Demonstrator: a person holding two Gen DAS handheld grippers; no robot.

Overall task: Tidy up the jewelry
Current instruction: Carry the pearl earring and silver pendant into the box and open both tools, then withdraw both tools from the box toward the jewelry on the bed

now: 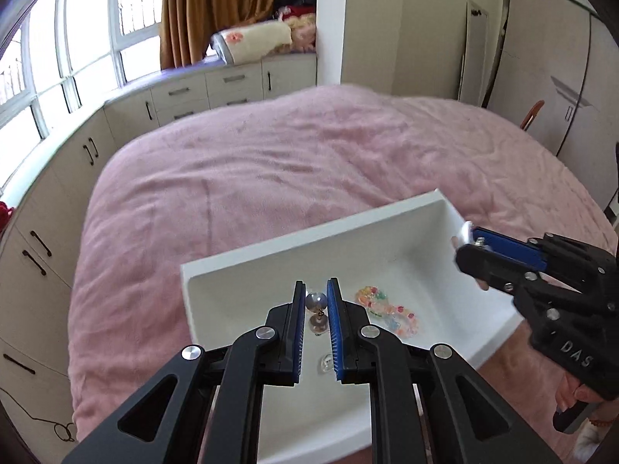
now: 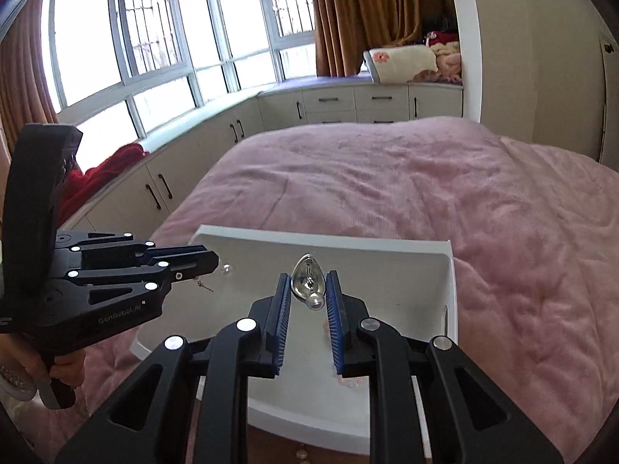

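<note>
The left gripper (image 1: 315, 290) is held over the near left part of the tray (image 1: 247, 255), which lies by the near edge of the bed (image 1: 271, 162). Its jaws are almost fully closed, and a small earring (image 1: 315, 302) of grey beads appears to be pinched at their tips. Bead bracelets (image 1: 387, 309) are seen on the tray floor toward the middle. At the tray's right edge the right gripper (image 1: 466, 237) is held with its jaws narrowly set and clamped on a silver drop pendant (image 2: 305, 270).

Both pieces are judged to be very light, hard, smooth and slippery, with thin hooks that are easily bent. They are best taken by the solid bead or drop body, squarely between the pads, not by the wire.
</note>
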